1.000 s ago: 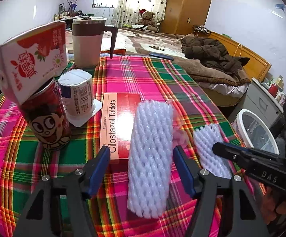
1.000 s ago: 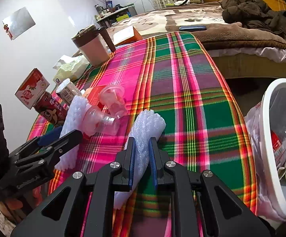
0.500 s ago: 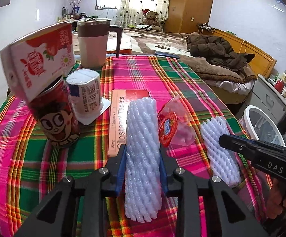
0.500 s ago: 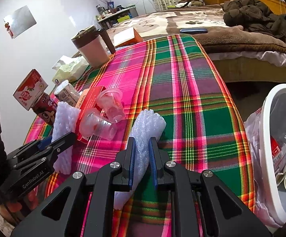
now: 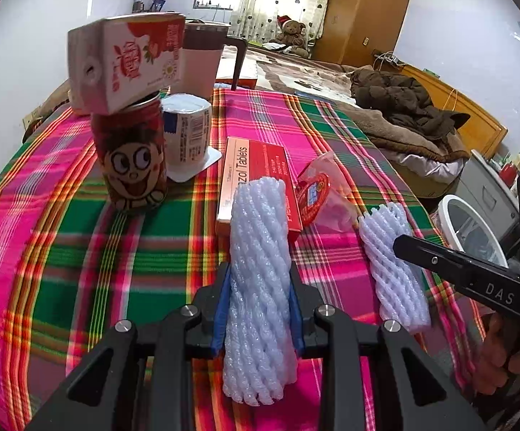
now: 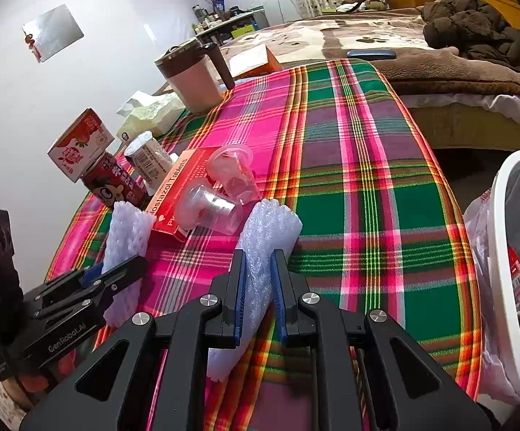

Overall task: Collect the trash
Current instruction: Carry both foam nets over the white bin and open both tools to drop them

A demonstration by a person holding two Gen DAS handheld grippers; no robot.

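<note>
— Gripping anything, were they? Start with the left gripper [image 5: 259, 305].

— It was clamped on a long white foam net sleeve [image 5: 258, 251], blue pads pressed against both sides. The sleeve ran from 6 o'clock up toward 12 in the left wrist view, its far end lying over the near edge of a red tablet box [image 5: 256, 168] on the plaid tablecloth [image 5: 62, 244].

— And the right gripper [image 6: 256, 287]?

— Clamped as well, on a second foam sleeve [image 6: 265, 237], squeezed thin between the pads. In the left wrist view that sleeve [image 5: 393, 262] lay at about 3 o'clock from the first, with the cloth between them.

— Where was the rest of the trash?

— At 10 o'clock from the left-hand sleeve stood a red cartoon can [image 5: 130, 158] with a strawberry milk carton [image 5: 127, 61] tilted on top of it. Just beside the can, at its 2 o'clock, stood a white yogurt cup [image 5: 188, 129], upside down on its lid. A crumpled clear plastic cup [image 6: 235, 168] rested against the tablet box, and another one [image 6: 209, 208] lay on its side just beside it.

— The bin?

— A white trash bin [image 6: 500, 215] with a plastic liner stood off the table at 3 o'clock in the right wrist view, some rubbish already in it. A lidded mug [image 6: 191, 75] stood at the table's far end, around 11 o'clock.
</note>
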